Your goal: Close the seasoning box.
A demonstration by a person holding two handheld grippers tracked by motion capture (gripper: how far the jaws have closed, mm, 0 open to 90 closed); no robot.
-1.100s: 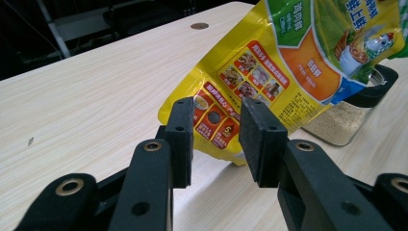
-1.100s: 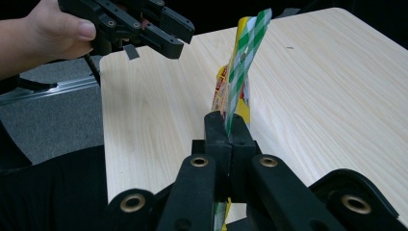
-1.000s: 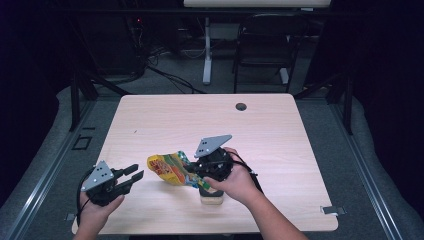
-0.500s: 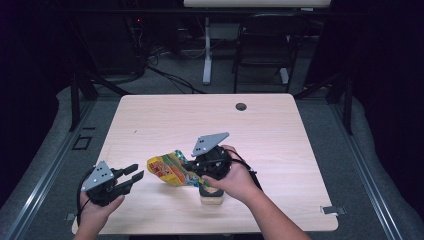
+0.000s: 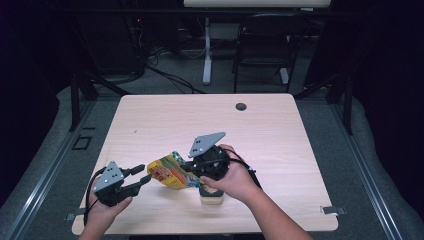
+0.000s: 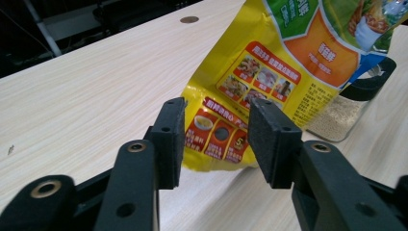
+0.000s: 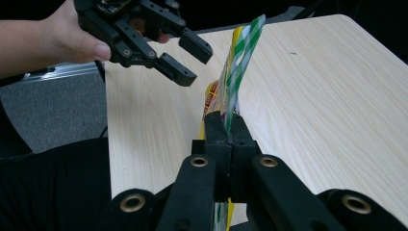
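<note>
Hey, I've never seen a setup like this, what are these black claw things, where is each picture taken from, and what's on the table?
A person sits at a light wooden table, holding a hand-held black two-jaw gripper in each hand. One picture looks down from above; the other two come from cameras riding on each gripper, looking along its jaws. The right gripper is clamped shut on the edge of a yellow printed plastic food pouch, holding it up off the table. The left gripper has just been opening its jaws; they stand open just in front of the pouch's bottom corner, not pressing on it. Behind the pouch stands a clear jar of pale grains, and a small dark round hole sits near the table's far edge.
</note>
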